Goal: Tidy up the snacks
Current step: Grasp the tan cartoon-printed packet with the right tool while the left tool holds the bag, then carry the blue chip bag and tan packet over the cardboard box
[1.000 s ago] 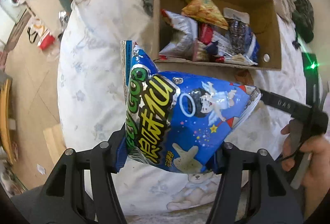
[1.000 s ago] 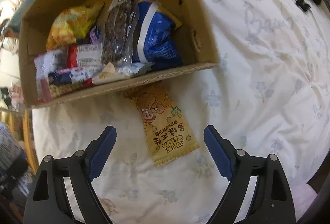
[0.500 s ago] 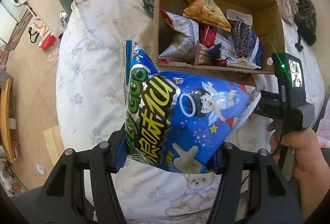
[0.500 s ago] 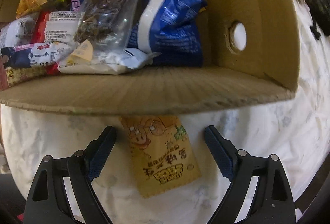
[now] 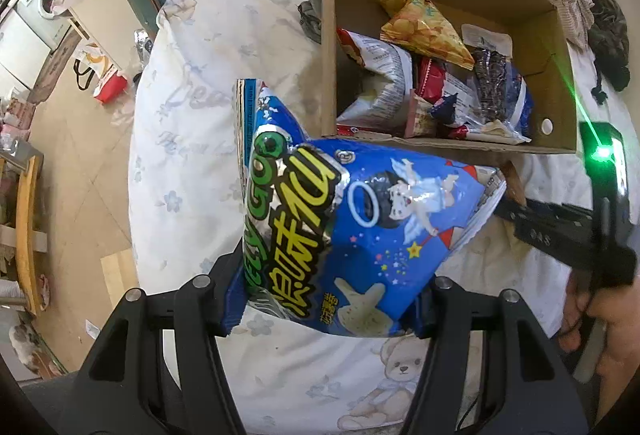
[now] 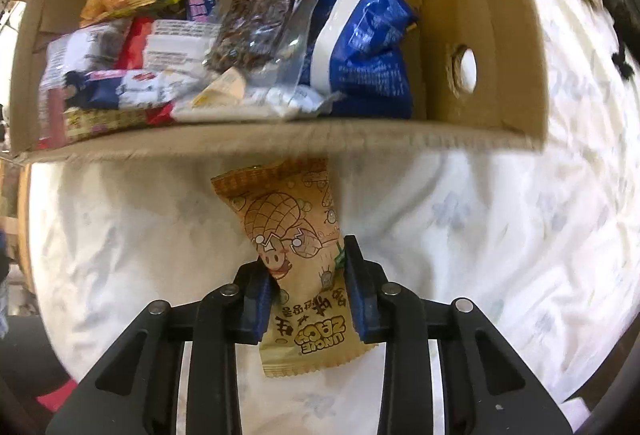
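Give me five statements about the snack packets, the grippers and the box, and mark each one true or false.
1. The left gripper holds a big blue snack bag. True.
2. The right gripper has its jaws wide open over the bedsheet. False: they are shut on the tan peanut packet.
3. The cardboard box already contains several snack packets. True.
4. The tan peanut packet is inside the box. False: it is outside, in front of the box's near wall.
5. A yellow chip bag lies in the box. True.
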`<state>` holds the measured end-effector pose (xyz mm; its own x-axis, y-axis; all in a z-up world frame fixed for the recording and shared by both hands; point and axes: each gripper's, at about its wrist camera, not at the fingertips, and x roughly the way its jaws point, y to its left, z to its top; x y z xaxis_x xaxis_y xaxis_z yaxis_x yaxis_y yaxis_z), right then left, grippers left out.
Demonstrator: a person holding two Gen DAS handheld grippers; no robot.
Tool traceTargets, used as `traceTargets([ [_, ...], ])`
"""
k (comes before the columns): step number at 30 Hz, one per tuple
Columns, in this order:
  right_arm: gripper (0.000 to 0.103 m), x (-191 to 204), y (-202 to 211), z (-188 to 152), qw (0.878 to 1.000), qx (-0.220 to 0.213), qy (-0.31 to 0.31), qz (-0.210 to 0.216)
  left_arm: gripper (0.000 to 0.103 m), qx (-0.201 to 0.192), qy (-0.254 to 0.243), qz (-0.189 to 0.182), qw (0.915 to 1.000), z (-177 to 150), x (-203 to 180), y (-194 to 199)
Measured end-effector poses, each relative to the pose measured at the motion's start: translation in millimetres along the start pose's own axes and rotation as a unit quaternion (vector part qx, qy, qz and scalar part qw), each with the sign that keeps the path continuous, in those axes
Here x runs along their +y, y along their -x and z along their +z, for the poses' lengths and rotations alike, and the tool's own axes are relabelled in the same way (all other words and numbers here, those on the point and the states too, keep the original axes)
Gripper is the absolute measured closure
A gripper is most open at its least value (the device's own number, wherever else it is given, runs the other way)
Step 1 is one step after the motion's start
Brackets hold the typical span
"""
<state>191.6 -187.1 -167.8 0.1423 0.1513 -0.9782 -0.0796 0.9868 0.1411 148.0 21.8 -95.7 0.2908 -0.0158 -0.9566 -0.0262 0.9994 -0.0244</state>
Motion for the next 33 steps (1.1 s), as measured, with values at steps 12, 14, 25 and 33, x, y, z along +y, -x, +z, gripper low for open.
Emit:
traceTargets([
  [12, 0.076, 28, 42, -51, 0.998, -0.013, 0.006, 0.055, 0.045, -0.01, 0.018, 0.008, 0.9998, -3, 8, 5],
  [14, 0.076, 29, 50, -59, 0.997, -0.02, 0.0, 0.071, 0.045, -0.011, 0.022, 0.008, 0.9997, -4, 10, 6],
  [25, 0.076, 5, 109, -93, 0.975, -0.129, -0.039, 0.175, 0.045, -0.059, 0.027, 0.031, 0.9974, -7, 14, 22],
  [33, 0.076, -14, 139, -86, 0.956, -0.201, -0.062, 0.207, 0.045, -0.135, 0.022, 0.041, 0.9898, -6, 13, 51],
])
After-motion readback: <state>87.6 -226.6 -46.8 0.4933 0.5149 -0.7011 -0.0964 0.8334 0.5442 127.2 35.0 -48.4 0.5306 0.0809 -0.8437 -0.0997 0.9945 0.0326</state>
